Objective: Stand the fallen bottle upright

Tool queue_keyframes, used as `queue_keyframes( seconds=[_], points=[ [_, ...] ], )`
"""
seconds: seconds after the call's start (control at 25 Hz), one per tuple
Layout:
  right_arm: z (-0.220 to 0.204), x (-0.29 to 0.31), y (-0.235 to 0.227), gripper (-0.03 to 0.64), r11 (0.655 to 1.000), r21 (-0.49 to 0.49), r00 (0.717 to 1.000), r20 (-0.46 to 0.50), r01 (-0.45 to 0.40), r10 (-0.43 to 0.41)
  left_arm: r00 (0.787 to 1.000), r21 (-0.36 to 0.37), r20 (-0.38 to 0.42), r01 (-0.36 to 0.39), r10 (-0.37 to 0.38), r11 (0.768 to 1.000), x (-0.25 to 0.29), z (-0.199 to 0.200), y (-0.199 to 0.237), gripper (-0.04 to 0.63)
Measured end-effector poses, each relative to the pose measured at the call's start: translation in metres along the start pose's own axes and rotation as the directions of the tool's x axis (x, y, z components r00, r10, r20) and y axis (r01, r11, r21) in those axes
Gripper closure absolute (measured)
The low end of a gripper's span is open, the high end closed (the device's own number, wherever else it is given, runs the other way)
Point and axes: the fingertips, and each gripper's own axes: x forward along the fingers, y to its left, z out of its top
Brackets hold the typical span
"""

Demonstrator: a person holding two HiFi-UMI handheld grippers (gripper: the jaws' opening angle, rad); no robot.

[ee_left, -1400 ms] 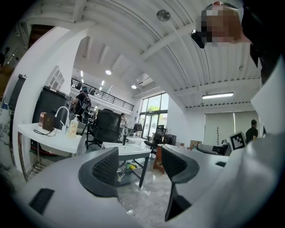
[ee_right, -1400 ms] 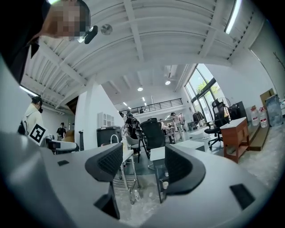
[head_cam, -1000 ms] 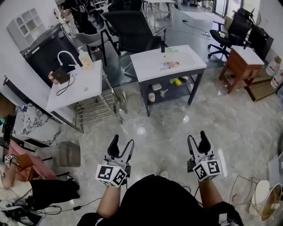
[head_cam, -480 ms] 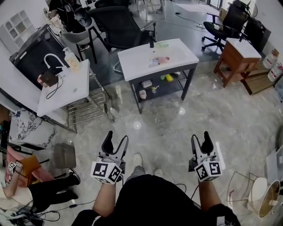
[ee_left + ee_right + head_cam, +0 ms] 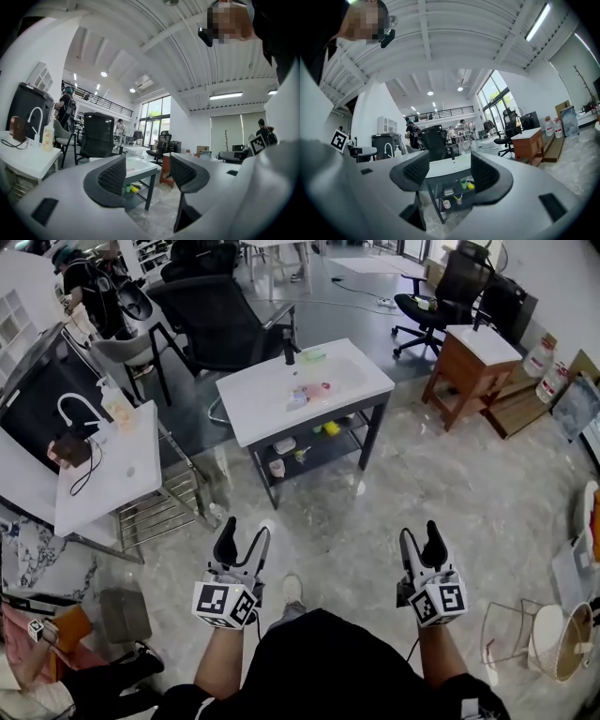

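White-topped table with a dark metal frame [image 5: 361, 376] stands on the marble-patterned floor [image 5: 450, 474], well apart from the operator. Near the middle of its top lies a small pink-and-pale object [image 5: 314, 390]. This is judged to be the fallen bottle, though it is too small in every view to confirm its shape or which end carries the cap. A dark upright item [image 5: 290, 354] stands near the table's far edge.

Left gripper [image 5: 244, 535]: jaws wide apart, nothing between them. Right gripper [image 5: 419, 532]: jaws wide apart, nothing between them. Both are held low in front of the operator's torso and point toward the table. Each gripper view shows only the distant table through the gap.

Handling, estimated: a bottle of this size is probably light plastic. It should be stiff enough for a firm pinch, but smooth and round, so it may roll or slip sideways on contact. Recommended hold: across the body, slightly toward the neck from mid-length, jaws square to the long axis. Pivot it up on the base edge. Avoid the cap.

Task status: not started. An approach to the table is required first.
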Motion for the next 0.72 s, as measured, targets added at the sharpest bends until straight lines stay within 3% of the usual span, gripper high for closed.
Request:
queue_keyframes(
  seconds=[0.16, 0.28, 0.72],
  points=[
    [0.014, 0.044, 0.010, 0.333, 1.000, -0.015, 0.999, 0.025, 0.025, -0.024, 0.999, -0.011, 0.031, 0.044, -0.043, 0.999, 0.038, 0.013, 0.023, 0.293],
    [0.020, 0.077, 0.026, 0.380, 1.000, -0.009, 0.998, 0.055, 0.020, -0.019, 0.999, -0.021, 0.032, 0.043, -0.042, 0.999, 0.054, 0.016, 0.051, 0.319],
    [0.020, 0.159, 0.050, 0.328, 0.996, -0.038, 0.995, 0.065, 0.085, -0.082, 0.997, -0.035, 0.026, 0.075, -0.075, 0.997, 0.103, 0.022, 0.128, 0.264]
  ],
)
